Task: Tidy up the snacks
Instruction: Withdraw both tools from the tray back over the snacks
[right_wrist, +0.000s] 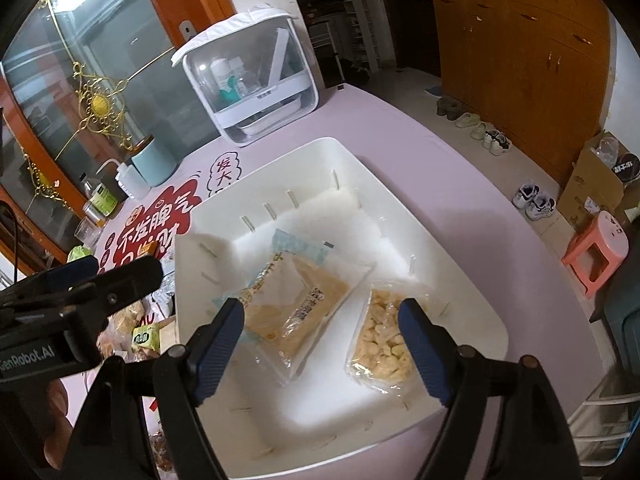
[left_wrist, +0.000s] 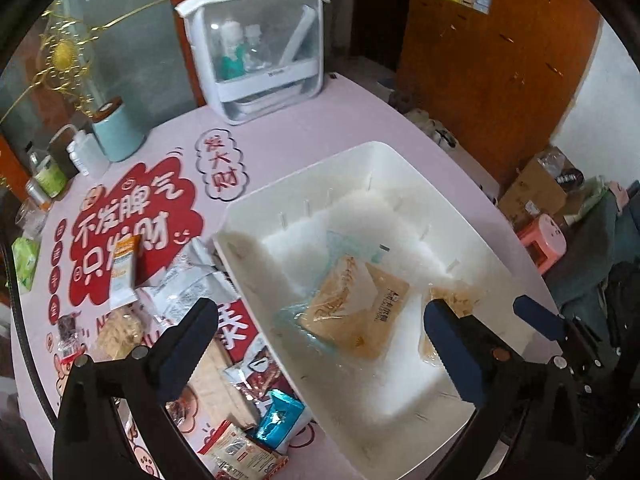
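A white bin (left_wrist: 472,216) (right_wrist: 460,280) stands on the pink table. In it lie a tan cracker packet (left_wrist: 352,312) (right_wrist: 296,304) on a pale blue packet (right_wrist: 296,246), and a clear bag of yellow puffs (right_wrist: 380,348) (left_wrist: 452,300). My left gripper (left_wrist: 320,316) is open and empty, straddling the bin's left wall. My right gripper (right_wrist: 322,320) is open and empty above the bin, over the two packets. The left gripper also shows in the right wrist view (right_wrist: 120,268). Several loose snack packets (left_wrist: 180,292) lie left of the bin, among them a teal one (left_wrist: 280,420) and an orange-white one (left_wrist: 124,272).
A white clear-front organizer box (left_wrist: 260,52) (right_wrist: 256,76) stands at the table's back. A teal canister (left_wrist: 116,128), a squeeze bottle (left_wrist: 80,152) and small jars stand at back left. A pink stool (right_wrist: 600,252), shoes (right_wrist: 534,200) and cardboard boxes (right_wrist: 592,184) are on the floor right.
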Demonstrator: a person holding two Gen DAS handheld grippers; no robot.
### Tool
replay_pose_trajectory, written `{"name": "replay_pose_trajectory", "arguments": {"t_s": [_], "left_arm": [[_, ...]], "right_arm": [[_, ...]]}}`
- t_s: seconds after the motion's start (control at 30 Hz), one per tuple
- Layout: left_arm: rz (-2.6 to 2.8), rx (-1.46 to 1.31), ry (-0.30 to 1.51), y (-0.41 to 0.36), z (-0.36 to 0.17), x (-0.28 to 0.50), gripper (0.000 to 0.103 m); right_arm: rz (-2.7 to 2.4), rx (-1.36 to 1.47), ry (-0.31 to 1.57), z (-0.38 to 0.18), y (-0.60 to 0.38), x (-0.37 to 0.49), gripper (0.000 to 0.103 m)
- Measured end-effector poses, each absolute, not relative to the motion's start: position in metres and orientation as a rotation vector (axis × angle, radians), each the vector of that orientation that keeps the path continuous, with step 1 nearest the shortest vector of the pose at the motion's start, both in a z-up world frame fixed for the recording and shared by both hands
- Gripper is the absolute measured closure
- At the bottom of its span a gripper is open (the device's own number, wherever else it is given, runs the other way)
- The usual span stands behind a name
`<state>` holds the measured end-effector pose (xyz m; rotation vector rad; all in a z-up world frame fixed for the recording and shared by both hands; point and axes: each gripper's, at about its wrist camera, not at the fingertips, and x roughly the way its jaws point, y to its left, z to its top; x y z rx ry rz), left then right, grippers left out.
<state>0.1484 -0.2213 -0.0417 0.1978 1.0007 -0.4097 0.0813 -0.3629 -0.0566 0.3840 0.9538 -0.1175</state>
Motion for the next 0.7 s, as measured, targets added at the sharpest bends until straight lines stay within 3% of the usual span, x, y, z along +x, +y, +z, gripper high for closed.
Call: {"name": "replay_pose_trajectory", "arguments": {"t_s": [0.7], "left_arm": [[-0.333, 0.147, 0.948, -0.148, 0.002, 0.095, 0.001]], "right_arm": [[-0.033, 0.274, 0.936, -0.012, -0.311, 0.055, 0.023]]}}
